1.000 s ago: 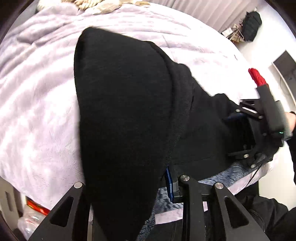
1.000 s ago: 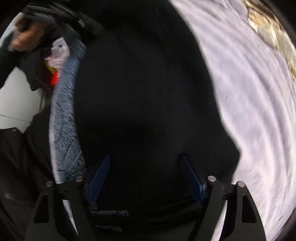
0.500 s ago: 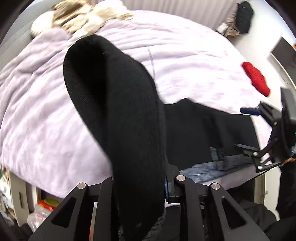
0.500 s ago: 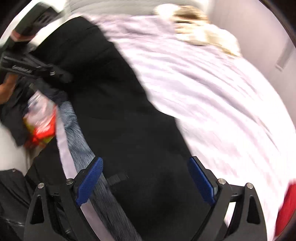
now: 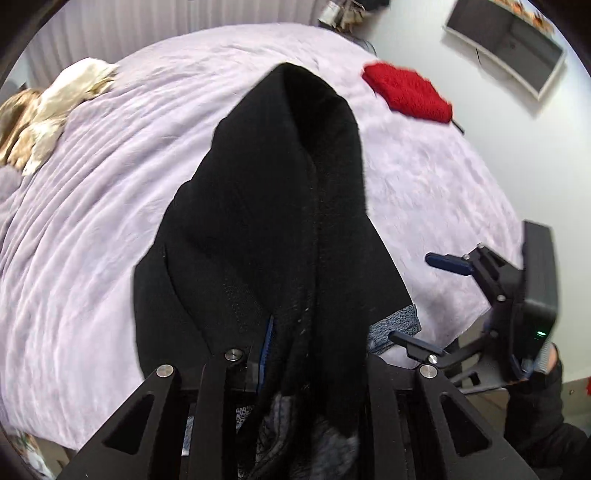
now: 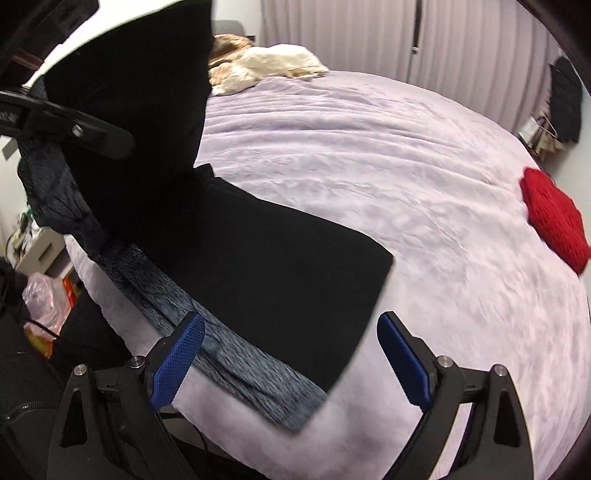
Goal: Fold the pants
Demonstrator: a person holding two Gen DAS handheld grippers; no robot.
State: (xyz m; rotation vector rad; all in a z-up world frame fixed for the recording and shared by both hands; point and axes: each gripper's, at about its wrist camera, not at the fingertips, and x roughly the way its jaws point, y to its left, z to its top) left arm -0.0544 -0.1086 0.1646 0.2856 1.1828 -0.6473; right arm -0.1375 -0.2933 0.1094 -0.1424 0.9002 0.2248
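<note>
In the left wrist view, the left gripper (image 5: 295, 354) is seen with its jaws pinched on a thick fold of the black pants (image 5: 266, 229), one blue pad just visible beside the cloth; the fabric is draped up and over the jaws and blocks the middle of the view. In the right wrist view, the right gripper (image 6: 291, 358) is held with its jaws spread wide and nothing between the blue pads (image 6: 177, 363). Just beyond them, the lower part of the pants (image 6: 266, 266) is laid flat near the edge of the bed (image 6: 369, 155), while the other part is lifted at the left of that view. A blue-grey knit garment (image 6: 236, 365) is seen under the pants along the bed edge, partly covered by them. The bed is covered with a lilac plush blanket marked by soft ridges. A red knitted item (image 6: 554, 218) is laid on the blanket well apart from the pants, toward the far right side. A crumpled cream and tan cloth (image 6: 266, 62) is heaped at the far end of the bed. Pale vertical curtains (image 6: 369, 33) are hung behind the bed, and a dark bag (image 6: 565, 99) is seen by the right wall. A pink plastic bag (image 6: 44, 299) is seen on the floor at the left.
</note>
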